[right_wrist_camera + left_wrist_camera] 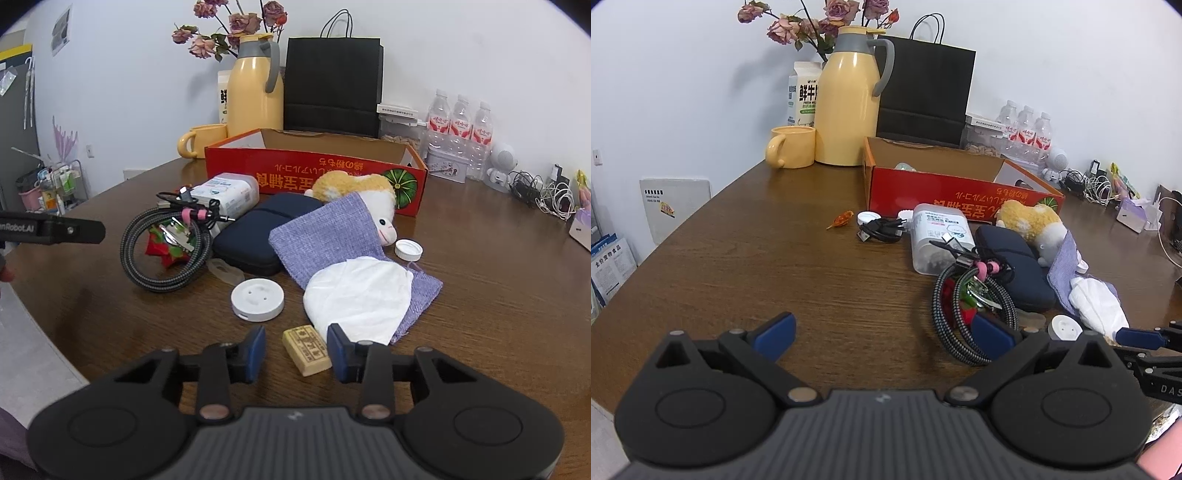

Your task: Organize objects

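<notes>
Straddling a small cream-coloured rectangular block (pixel 306 350) on the brown wooden table (pixel 480 295), the right gripper (pixel 296 350) has its blue pads on either side, still apart from it and not clamping. The left gripper (pixel 882 334) hangs wide open and empty beside a coiled grey braided cable (pixel 967 314). Beyond lie a white round puck (pixel 258 298), a white cloth (pixel 358 295) on a lilac woven pouch (pixel 325 236), a navy zip case (pixel 255 236) and an open red cardboard box (pixel 317 177).
</notes>
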Demonstrator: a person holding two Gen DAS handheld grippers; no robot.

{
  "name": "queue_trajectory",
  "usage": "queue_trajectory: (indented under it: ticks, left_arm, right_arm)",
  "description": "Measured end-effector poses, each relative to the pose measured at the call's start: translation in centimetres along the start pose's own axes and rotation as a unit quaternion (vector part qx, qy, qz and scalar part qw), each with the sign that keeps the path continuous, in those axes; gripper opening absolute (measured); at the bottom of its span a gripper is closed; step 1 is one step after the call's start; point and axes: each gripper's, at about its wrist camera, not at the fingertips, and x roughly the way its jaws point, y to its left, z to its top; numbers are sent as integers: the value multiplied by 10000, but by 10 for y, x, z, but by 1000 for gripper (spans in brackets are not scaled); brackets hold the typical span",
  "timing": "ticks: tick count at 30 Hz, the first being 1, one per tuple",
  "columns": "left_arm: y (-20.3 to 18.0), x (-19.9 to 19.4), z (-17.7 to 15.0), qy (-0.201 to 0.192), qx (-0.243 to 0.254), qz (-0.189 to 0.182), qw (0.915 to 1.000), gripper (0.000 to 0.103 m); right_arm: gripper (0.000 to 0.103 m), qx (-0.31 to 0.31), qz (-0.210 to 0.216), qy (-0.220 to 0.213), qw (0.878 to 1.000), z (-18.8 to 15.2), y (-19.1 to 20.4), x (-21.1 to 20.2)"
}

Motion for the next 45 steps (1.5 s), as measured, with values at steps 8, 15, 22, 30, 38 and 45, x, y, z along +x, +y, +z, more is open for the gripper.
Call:
queue_trajectory:
  ticks: [8, 15, 22, 30, 38, 45]
  left_arm:
    - [1, 5, -1, 93, -51, -10, 9999, 103]
    - [1, 7, -2, 108, -56, -24, 9999, 103]
    - [1, 8, -1, 113, -43, -14, 9999, 103]
    - [-13, 11, 2, 115, 164, -158, 9997, 103]
    - [-49, 28, 4, 145, 689, -272, 9971, 103]
    - [-79, 46, 9, 142, 1061, -37, 9942, 103]
  right_arm:
    - [36, -53, -126, 33, 9999, -1, -2, 7]
    - [19, -228, -250, 28, 9994, 0, -3, 9]
    - [10, -206, -64, -137, 9997, 3, -4, 2]
    - [10, -166, 108, -412, 9990, 16, -3, -6]
    - [10, -30, 188, -621, 9979, 29, -4, 2]
    - [10, -128, 256, -704, 9971, 40, -9, 10]
